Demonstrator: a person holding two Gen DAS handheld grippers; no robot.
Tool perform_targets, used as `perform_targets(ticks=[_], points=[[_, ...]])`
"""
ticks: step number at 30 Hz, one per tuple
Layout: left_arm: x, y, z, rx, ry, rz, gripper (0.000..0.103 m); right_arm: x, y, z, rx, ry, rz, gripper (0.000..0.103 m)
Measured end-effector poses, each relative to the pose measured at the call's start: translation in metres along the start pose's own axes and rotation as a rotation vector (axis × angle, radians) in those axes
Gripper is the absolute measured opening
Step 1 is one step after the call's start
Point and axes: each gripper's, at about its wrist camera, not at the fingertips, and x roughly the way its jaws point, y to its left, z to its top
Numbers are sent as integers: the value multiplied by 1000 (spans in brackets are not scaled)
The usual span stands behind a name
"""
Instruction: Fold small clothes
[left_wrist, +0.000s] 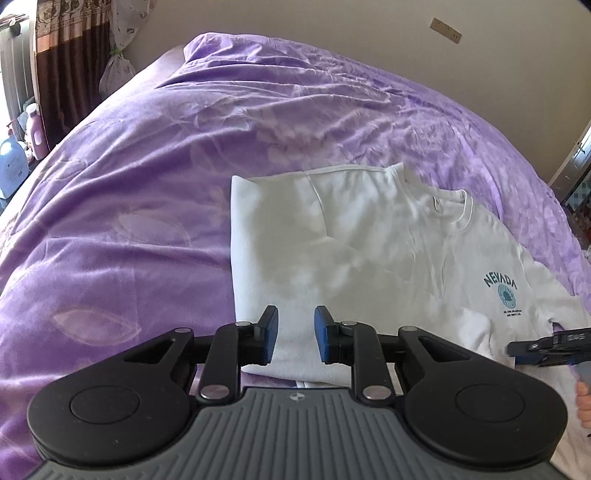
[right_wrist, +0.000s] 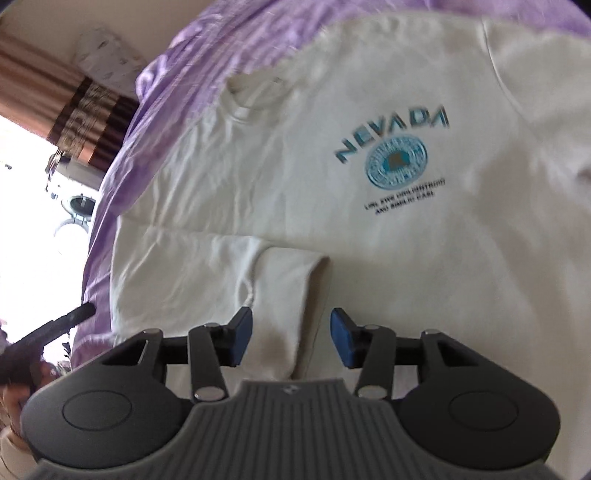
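Observation:
A white sweatshirt (left_wrist: 369, 251) with a teal NEVADA print (left_wrist: 504, 291) lies on a purple bedspread (left_wrist: 147, 184), its left side folded over in a straight edge. My left gripper (left_wrist: 295, 336) hovers over the near part of that folded flap, jaws apart, with flat cloth showing in the gap. In the right wrist view the sweatshirt (right_wrist: 295, 184) fills the frame, and a folded sleeve cuff (right_wrist: 295, 273) lies just ahead of my right gripper (right_wrist: 290, 339), which stands open above the cloth. The pads pinch nothing. The right gripper's tip (left_wrist: 546, 347) shows at the right edge of the left wrist view.
Brown patterned curtains (left_wrist: 62, 55) and several bottles (left_wrist: 14, 162) stand past the bed's far left side. A white appliance (right_wrist: 74, 206) sits by the bright window. A hand (left_wrist: 583, 402) shows at the right edge. The left gripper's arm (right_wrist: 55, 328) enters from the left.

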Motion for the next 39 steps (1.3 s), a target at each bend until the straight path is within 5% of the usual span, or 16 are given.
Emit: perform_targets(ticks=[4,6,9,14,19,25,31,39], points=[[1,6,2,-19,-12,10,27,20,-12,2,76,21,48,41],[1,11,3,-35,-16,18,27,24,-7,1,74,22,71,15],[-1,18,5,-53,-26,30,27,20,8,4,45,16,66,3],[-6,28,12,-89,-50,42,27,-20,72,25,-127,-76,53,1],[-11,38,22,-158,-77,19,27,-66,179,56,-343,-194,74,1],[-11,38,35,-157,-95,7,26,-137,255,93,-450,-384,115,1],[12,31,38,-153,-71,-20,27,-170,189,119,-339,-472,-28,1],[61,27,43,-261,-34,-89,28,-76,11,127,-56,-280,-199,1]])
